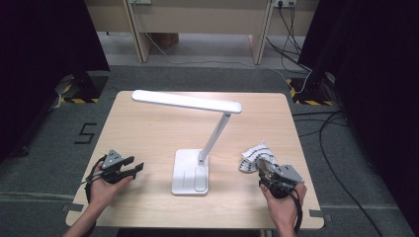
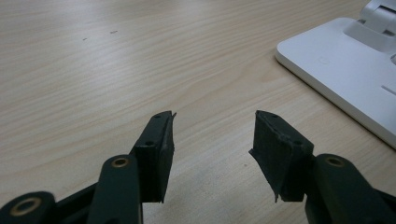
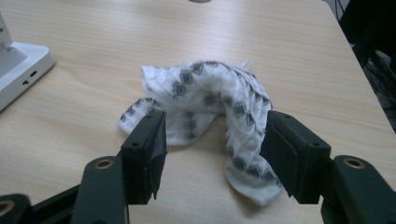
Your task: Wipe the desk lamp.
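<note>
Crumpled patterned cloth (image 3: 210,100) lies on worktop (image 1: 148,133) just ahead of right tool (image 3: 212,140), partly between its released jaws; left tool (image 2: 212,140) released, empty.

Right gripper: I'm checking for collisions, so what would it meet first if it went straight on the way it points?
Probably the crumpled patterned cloth, lying just ahead of the open right gripper, part of it already reaching between the jaws. How close its pads are is unclear.

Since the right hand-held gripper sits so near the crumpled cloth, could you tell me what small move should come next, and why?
Probably ease the right hand-held gripper forward and close on the cloth: its jaws stand open, with the cloth lying loose just ahead.
</note>
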